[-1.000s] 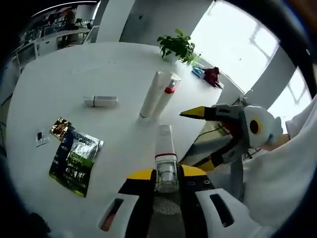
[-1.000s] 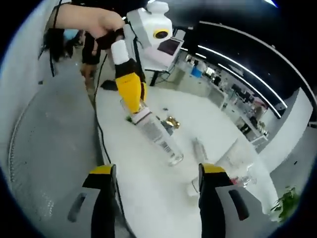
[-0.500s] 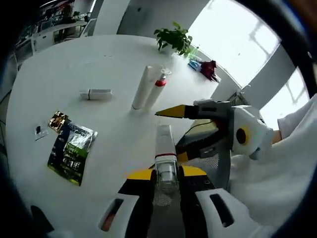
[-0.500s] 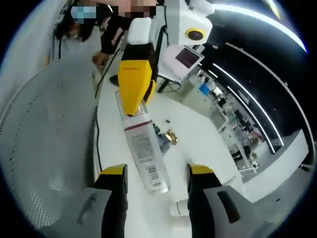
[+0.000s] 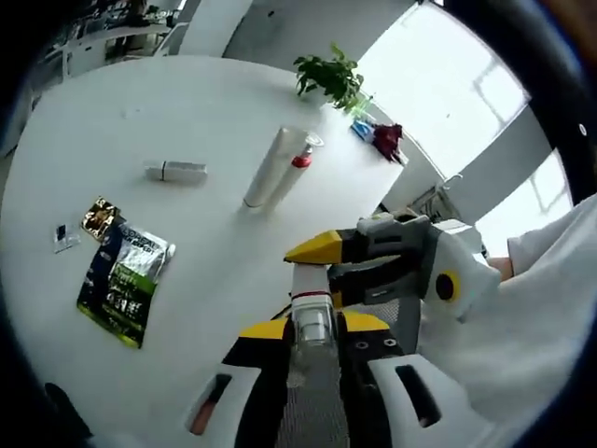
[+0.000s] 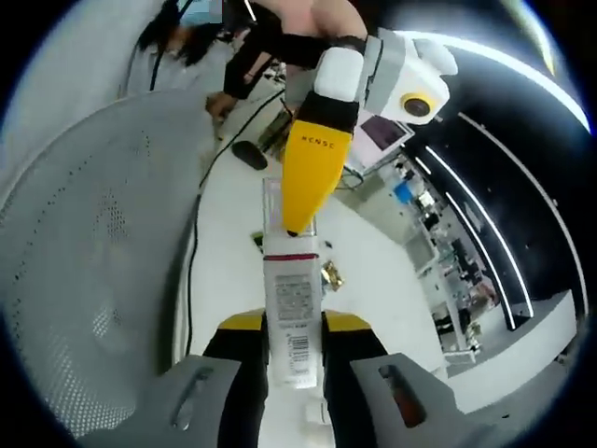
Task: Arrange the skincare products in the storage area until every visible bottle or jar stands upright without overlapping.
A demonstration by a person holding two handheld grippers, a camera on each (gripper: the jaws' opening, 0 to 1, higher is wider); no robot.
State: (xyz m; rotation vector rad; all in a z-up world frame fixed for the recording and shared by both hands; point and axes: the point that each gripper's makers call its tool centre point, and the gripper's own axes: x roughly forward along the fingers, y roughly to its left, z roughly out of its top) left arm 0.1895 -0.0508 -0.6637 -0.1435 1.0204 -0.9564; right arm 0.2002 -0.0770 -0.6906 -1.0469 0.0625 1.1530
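The left gripper (image 5: 312,329) had its fingers (image 5: 264,329) closed tight on the capped end of a clear bottle (image 5: 309,303), held above the near edge of the white surface (image 5: 187,121). The right gripper (image 6: 294,327) pinched the same bottle's labelled body, its fingers (image 6: 241,324) narrowed against both sides. On the surface lay two long tubes (image 5: 275,166) side by side, a small white tube (image 5: 175,171) and a dark green pouch (image 5: 121,283).
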